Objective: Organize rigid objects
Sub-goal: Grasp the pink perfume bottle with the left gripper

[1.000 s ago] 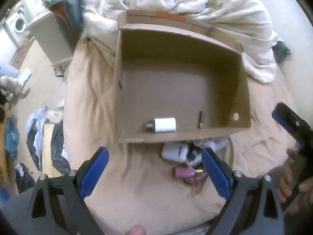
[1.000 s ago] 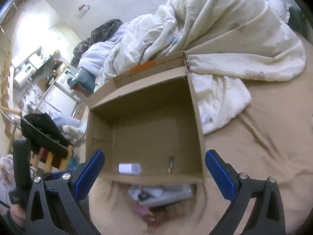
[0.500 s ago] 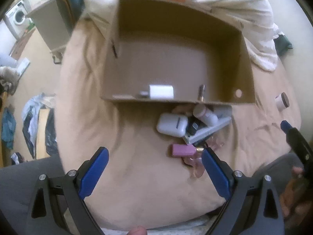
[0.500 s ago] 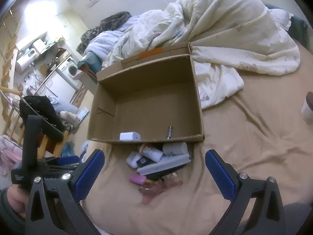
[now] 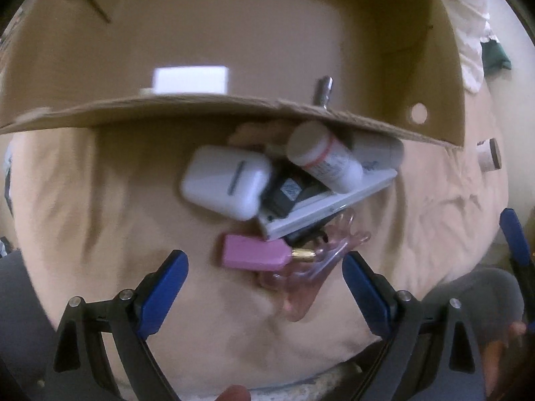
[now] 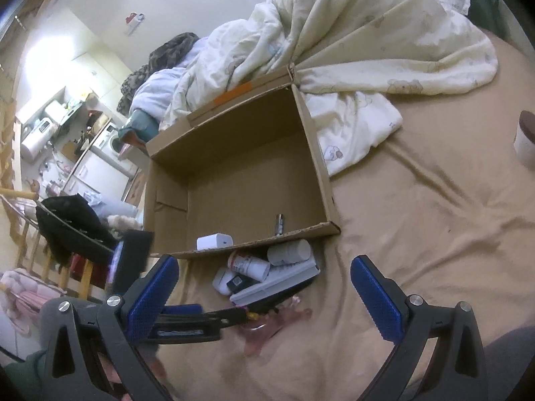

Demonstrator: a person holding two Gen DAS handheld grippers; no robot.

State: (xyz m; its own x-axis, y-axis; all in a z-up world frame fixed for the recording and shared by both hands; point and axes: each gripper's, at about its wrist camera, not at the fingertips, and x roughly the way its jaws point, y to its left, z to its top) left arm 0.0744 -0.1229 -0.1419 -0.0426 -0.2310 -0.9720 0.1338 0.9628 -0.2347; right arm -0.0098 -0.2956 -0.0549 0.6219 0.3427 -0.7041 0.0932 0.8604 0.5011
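The pink block (image 5: 253,256) lies on the bed just ahead of my left gripper (image 5: 264,287), between its wide-open, empty jaws, long axis crosswise. My right gripper (image 6: 264,295), also spread and empty, hangs farther back.

The near wall of the cardboard box (image 5: 207,108) hides the lower part of the white adapter (image 5: 190,79) and the lower end of the small metal cylinder (image 5: 323,91); both are motion-blurred. In the pile, the white earbud case (image 5: 227,185) and the white pill bottle (image 5: 326,158) cover most of the dark object (image 5: 291,193) between them; its type cannot be determined. The transparent pink item (image 5: 301,287) at lower centre is blurred. A round container (image 6: 525,138) is cut off by the right frame edge. In the right wrist view, the left gripper (image 6: 214,317) hides the pink block.
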